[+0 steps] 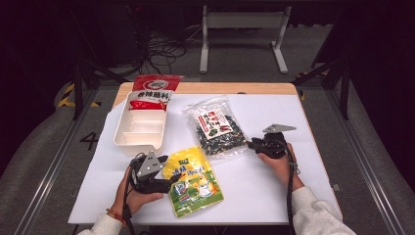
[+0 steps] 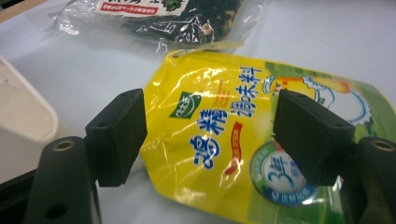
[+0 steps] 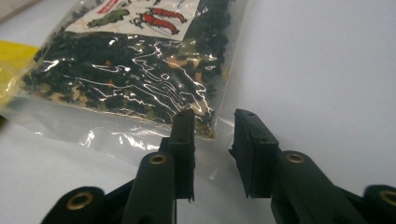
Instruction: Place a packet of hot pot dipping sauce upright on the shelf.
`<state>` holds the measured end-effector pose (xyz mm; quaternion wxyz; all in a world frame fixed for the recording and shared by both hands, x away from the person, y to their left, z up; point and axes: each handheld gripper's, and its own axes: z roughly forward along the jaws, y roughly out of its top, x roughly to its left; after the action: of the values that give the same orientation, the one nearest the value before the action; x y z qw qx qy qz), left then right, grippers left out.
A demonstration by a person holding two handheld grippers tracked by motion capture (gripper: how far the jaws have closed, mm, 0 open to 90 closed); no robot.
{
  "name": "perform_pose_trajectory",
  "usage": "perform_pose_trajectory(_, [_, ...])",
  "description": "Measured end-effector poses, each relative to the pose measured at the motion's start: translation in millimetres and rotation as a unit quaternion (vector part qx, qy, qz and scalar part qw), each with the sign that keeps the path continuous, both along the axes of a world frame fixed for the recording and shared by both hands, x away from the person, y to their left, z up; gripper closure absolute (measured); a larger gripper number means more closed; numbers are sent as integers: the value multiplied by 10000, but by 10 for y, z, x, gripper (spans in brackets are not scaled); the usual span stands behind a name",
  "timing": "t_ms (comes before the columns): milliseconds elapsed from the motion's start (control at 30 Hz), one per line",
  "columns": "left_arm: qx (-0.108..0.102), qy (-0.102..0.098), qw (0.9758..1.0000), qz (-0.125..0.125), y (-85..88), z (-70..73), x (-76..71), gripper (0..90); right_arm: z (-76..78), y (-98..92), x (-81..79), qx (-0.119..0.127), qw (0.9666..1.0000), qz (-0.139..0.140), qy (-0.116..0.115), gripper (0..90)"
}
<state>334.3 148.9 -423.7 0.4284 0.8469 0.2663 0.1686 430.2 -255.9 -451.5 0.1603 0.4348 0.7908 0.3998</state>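
A yellow and green pouch (image 1: 195,183) with blue print lies flat near the table's front. My left gripper (image 1: 172,183) sits at its left edge. In the left gripper view that gripper (image 2: 210,126) stands open, its pads (image 2: 119,135) wide apart on either side of the pouch (image 2: 219,140) without touching it. A clear bag of dark dried flakes (image 1: 218,128) lies in the middle. My right gripper (image 1: 250,144) is at the bag's right lower corner. Up close, this gripper (image 3: 212,126) is open by a narrow gap over the bag's clear rim (image 3: 135,60).
A white divided tray (image 1: 142,132) stands at the left, and a red packet (image 1: 155,90) leans on its far end. The tray's wall (image 2: 23,116) is close to my left gripper. Bare white sheet lies to the right of the bag (image 1: 293,181).
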Motion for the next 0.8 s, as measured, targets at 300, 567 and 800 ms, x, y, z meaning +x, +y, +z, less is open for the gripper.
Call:
perform_pose_trajectory(300, [-351,346,9987,138,-223,46,415,213,-39,45,24,-402,9992,-56,-12,787])
perform_pose_trajectory(567, [-456,868,9945,360,-549,-1,850,149,-44,53,18,-472,9988,-55,-72,820])
perform_pose_trajectory(800, [-456,1322,9880,659,-701,-89,1126,109,-47,60,10,-542,9984,-31,-140,822])
